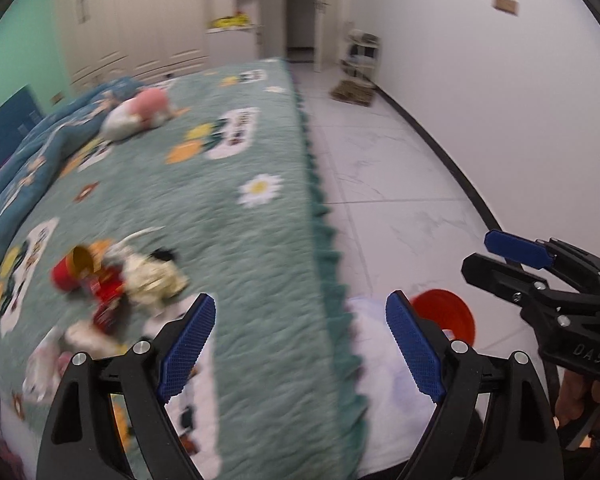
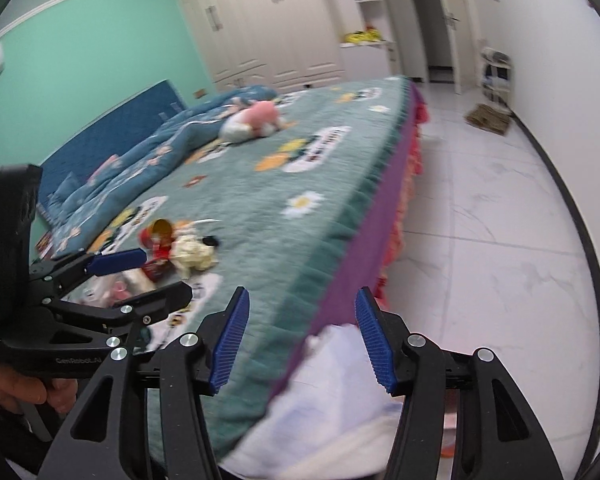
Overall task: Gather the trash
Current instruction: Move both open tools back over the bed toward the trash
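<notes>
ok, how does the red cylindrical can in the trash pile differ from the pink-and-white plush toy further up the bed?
The red cylindrical can is rigid and lies tipped, its yellowish open mouth showing; the pink-and-white plush toy is soft and looks larger. The can sits among crumpled wrappers; the plush lies alone beside the blue quilt. Both rest on the green patterned bedspread.

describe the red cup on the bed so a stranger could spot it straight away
On the green flowered bedspread, find the small heap of litter near its close end. The red cup lies tipped on its side at the heap's far edge, its yellowish inside showing, beside a crumpled cream wrapper.
</notes>
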Motion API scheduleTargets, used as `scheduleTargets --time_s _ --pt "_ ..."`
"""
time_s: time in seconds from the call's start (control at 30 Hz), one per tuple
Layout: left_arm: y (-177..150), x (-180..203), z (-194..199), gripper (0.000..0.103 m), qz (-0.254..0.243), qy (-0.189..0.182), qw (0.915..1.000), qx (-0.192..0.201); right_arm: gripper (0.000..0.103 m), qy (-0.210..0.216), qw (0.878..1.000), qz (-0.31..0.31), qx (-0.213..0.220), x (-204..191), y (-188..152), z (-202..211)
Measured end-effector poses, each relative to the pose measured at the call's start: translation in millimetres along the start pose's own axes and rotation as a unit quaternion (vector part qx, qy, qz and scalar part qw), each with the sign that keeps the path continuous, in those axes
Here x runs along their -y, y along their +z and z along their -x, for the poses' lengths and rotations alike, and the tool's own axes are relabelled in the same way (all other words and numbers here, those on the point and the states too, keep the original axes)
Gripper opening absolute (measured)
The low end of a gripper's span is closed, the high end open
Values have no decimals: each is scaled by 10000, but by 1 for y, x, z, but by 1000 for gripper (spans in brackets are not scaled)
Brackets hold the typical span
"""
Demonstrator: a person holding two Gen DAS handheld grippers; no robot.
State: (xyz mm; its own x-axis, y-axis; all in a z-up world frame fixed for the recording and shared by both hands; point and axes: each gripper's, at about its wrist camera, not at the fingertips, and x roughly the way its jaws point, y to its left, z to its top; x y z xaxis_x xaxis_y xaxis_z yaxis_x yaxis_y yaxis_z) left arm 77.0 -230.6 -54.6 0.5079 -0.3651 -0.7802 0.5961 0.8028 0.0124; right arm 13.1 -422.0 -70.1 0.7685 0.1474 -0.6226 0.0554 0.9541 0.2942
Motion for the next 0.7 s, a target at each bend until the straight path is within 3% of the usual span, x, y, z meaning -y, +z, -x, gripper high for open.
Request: scheduleTargets --time_s 0.23,0.6,0.7 --pt "-29 -60 27 87 660 471 9967 -3 58 522 9969 557 -176 -68 8 -27" --pt "-63 -119 59 87 1283 888 9877 93 58 1087 9851 1271 -411 -153 15 -57" --pt "-70 -132 61 87 1393 914 9860 80 67 1168 9819 1417 -461 -172 15 -67"
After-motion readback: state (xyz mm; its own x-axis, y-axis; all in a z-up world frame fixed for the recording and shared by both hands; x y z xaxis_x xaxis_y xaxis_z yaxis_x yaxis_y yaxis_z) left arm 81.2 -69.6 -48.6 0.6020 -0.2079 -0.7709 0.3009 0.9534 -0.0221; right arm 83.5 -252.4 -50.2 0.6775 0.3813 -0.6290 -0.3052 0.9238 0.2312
